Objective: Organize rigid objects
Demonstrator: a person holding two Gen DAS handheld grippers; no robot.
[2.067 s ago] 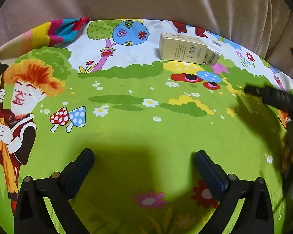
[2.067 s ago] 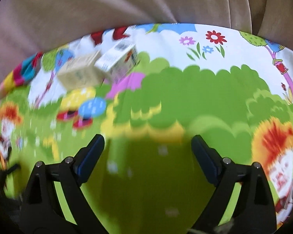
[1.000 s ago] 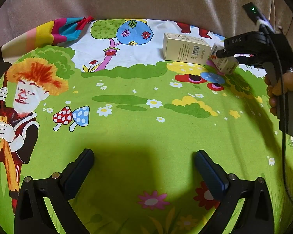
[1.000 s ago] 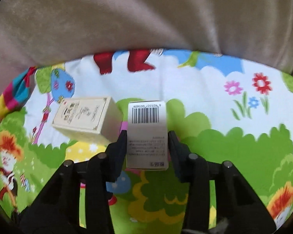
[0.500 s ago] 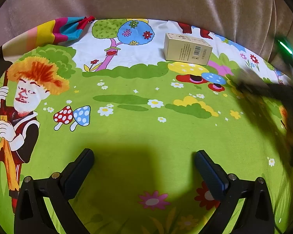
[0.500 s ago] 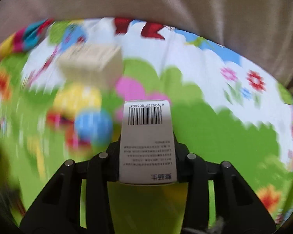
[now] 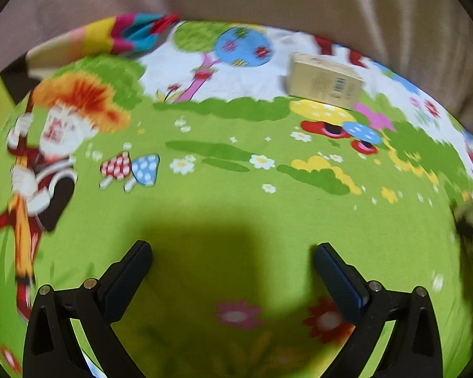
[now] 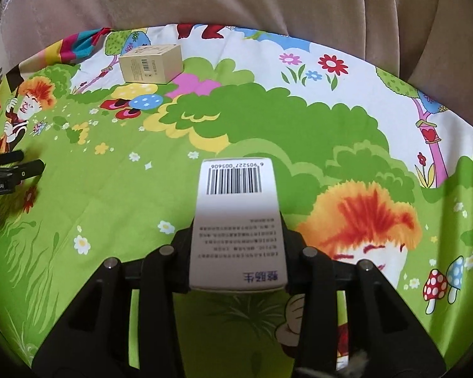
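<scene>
Cardboard first: the tan box (image 8: 151, 64) sits far left on the cartoon cloth (image 8: 268, 119), near its back edge, barcode face showing, print too small to read. The left gripper (image 7: 233, 261) hangs over bare green, fingers spread, nothing between. Centre, the right gripper (image 8: 236, 249) pinches the white box (image 8: 236, 220), lifted clear, likely for placing elsewhere; its barcode reads 6 905227 005606, plus blue Chinese characters.
</scene>
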